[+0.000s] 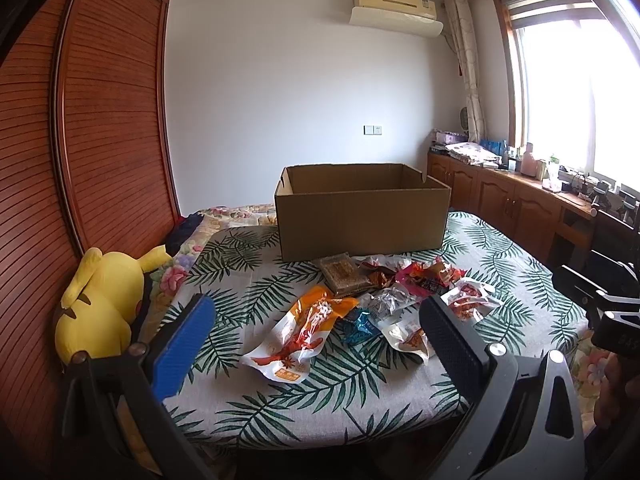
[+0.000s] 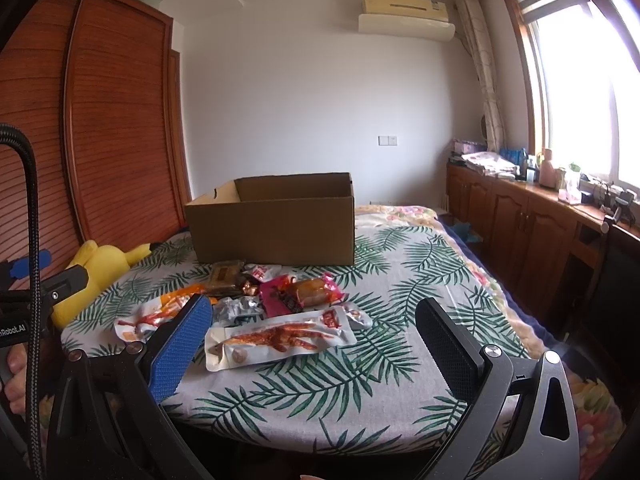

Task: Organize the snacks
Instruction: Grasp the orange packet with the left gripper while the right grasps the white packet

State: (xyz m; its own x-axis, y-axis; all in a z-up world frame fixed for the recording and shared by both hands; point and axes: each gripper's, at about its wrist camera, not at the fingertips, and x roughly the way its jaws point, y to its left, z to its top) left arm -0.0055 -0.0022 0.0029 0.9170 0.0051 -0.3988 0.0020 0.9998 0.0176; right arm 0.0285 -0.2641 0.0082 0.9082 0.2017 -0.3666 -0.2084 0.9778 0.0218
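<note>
Both hand-held grippers, left [image 1: 316,328] and right [image 2: 314,324], hover wide apart and empty over the snacks [image 2: 280,320], heaped on the surface [image 2: 360,380] just before the open box [image 2: 276,228], probably their destination.

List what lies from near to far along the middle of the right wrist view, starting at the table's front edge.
Table's bare leaf-print cloth → long white packet with the red chicken foot → pink-edged packet with a brown snack → open cardboard box → white back wall.
</note>
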